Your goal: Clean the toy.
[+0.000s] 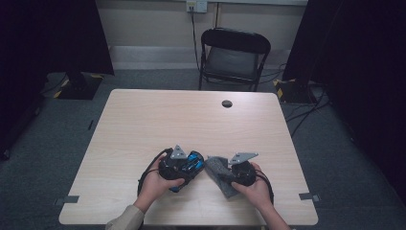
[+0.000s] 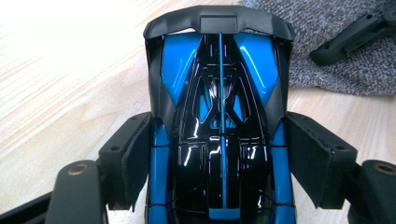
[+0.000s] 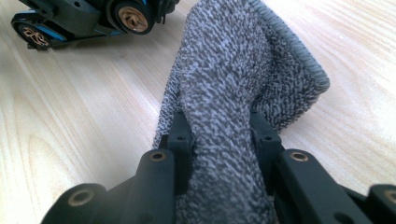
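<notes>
**Grippers steady a toy car and bunch a cloth at the table's near edge**

Grippers first, from the high view: the left gripper [image 1: 184, 165] has a blue-and-black toy car [image 1: 190, 163] between its jaws, and the right gripper [image 1: 229, 168] is clamped on a grey cloth [image 1: 221, 173], the two close together near the front of the wooden table [image 1: 191, 115]. My guess is the car is being pinned so the cloth can wipe it.

Left gripper view: the pads [image 2: 135, 154] flank the car's [image 2: 219, 130] waist, seemingly pressing its sides; the cloth [image 2: 336, 42] lies just beyond its tail.

Right gripper view: the jaws pinch a thick fold of cloth [image 3: 229, 93], which rises ahead like a pad. The car's bronze wheels [image 3: 132, 17] show here, resting on the tabletop, a detail hidden from above.
</notes>
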`<state>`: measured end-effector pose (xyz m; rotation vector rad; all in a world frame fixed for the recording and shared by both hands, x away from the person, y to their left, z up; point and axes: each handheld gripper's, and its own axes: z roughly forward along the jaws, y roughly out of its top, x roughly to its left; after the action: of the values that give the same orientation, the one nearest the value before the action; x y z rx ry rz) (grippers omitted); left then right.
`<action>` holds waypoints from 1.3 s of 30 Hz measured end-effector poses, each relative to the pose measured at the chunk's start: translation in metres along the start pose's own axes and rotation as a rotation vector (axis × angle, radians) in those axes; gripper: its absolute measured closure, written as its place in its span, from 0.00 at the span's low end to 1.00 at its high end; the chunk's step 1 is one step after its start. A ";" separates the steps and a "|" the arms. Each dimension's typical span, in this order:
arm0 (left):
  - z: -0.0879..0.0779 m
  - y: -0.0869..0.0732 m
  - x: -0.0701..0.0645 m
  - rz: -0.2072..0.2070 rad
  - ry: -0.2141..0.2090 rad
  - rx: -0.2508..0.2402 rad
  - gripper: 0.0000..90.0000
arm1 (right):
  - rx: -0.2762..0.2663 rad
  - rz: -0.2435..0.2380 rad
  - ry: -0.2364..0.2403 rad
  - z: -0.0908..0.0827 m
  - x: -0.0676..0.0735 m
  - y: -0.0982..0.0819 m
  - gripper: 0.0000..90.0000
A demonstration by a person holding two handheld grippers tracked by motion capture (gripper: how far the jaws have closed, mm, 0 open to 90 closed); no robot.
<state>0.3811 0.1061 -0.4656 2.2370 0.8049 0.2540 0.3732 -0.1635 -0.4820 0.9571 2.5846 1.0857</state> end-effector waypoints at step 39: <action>0.047 0.011 -0.008 0.001 0.068 0.032 0.27 | -0.011 0.009 0.004 0.000 0.000 -0.002 0.76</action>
<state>0.3990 0.0674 -0.4908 2.2698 0.8490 0.3213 0.3726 -0.1647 -0.4835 0.9661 2.5770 1.1046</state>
